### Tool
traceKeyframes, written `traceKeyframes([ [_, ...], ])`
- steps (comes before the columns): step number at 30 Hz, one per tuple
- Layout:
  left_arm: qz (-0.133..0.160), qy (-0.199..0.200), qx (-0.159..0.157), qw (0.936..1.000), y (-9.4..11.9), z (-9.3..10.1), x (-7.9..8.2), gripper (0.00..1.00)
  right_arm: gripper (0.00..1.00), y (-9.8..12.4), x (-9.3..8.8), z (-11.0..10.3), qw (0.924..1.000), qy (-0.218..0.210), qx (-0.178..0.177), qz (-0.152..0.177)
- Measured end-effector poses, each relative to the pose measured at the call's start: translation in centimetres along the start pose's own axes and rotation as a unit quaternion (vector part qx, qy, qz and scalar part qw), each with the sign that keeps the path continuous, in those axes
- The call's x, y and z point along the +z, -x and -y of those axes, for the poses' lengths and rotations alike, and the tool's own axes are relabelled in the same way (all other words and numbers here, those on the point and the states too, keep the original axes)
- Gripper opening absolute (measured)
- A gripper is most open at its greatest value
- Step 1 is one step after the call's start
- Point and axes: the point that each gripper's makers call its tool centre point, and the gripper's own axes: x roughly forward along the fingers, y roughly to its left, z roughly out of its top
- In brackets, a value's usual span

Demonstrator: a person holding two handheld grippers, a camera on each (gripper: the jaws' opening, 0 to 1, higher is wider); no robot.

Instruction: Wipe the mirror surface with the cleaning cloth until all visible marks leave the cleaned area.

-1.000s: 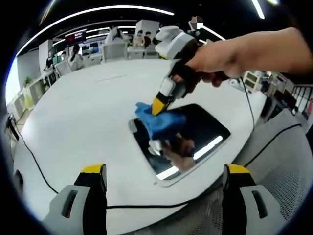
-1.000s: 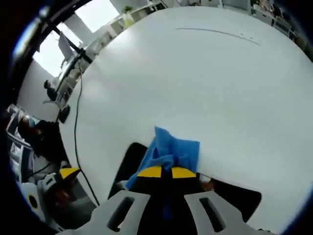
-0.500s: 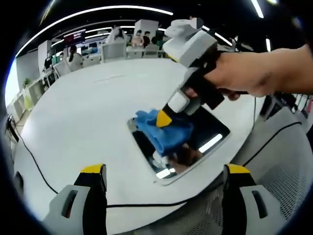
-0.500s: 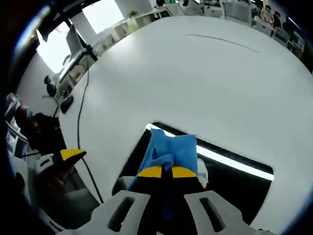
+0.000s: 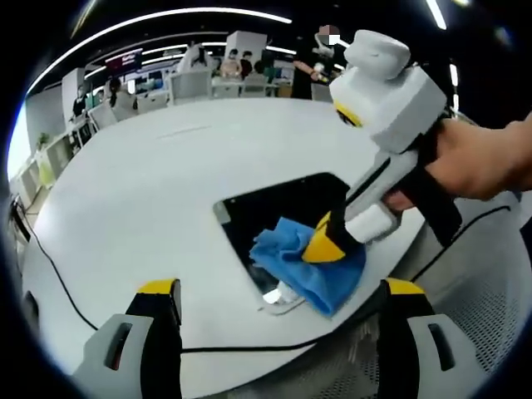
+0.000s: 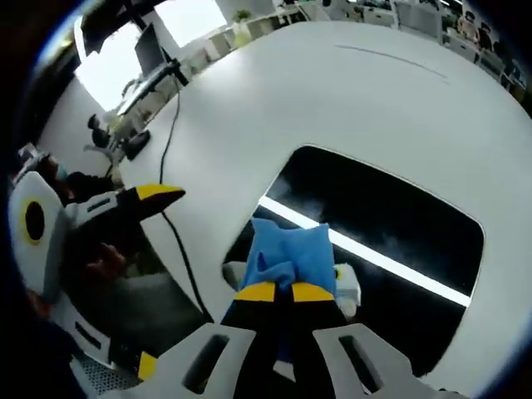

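One mirror (image 5: 287, 208) lies flat on the white table (image 5: 150, 191), a dark rounded rectangle near the table's edge; in the right gripper view the mirror (image 6: 399, 224) reflects a bright ceiling strip. One blue cleaning cloth (image 5: 307, 262) is pressed on its near corner, at about 5 o'clock from the mirror's middle in the left gripper view. One right gripper (image 5: 328, 241) pinches the cloth, its yellow-tipped jaws closed tight on the folds; in its own view the cloth (image 6: 287, 253) bunches up just above the tips of the right gripper (image 6: 277, 291). One hand (image 5: 478, 162) grips its handle at 3 o'clock. The left gripper (image 5: 278, 291) hangs off the table edge at 6 o'clock with its jaws spread wide, holding nothing. One black cable (image 5: 58, 274) trails across the table at 8 o'clock.

Compared with a second ago, the cloth and right gripper have travelled from the mirror's far-left corner across to its near corner, leaving the far part of the glass uncovered.
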Motion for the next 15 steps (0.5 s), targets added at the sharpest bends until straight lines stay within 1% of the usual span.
traceKeyframes([
  [2, 0.007, 0.004, -0.002, 1.0000, 0.0, 0.1, 0.2, 0.99, 0.00, 0.1, -0.6, -0.5, 0.9993, -0.030, 0.021, -0.011],
  [4, 0.006, 0.004, -0.003, 1.0000, 0.0, 0.1, 0.2, 0.99, 0.00, 0.0, -0.6, -0.2, 0.9992, -0.032, 0.022, -0.007],
  [8, 0.009, 0.008, -0.003, 0.9999, 0.1, 0.1, 0.3, 0.99, 0.00, 0.0, -0.5, -0.2, 0.9988, -0.036, 0.030, -0.009],
  [11, 0.008, 0.013, -0.004, 0.9999, 0.1, 0.1, 0.2, 0.99, 0.00, 0.1, -0.5, -0.1, 0.9977, -0.052, 0.044, -0.007],
  [15, 0.012, 0.019, -0.001, 0.9997, 0.2, 0.0, 0.3, 0.99, 0.00, 0.5, -0.6, 0.9, 0.9965, -0.066, 0.050, -0.004],
])
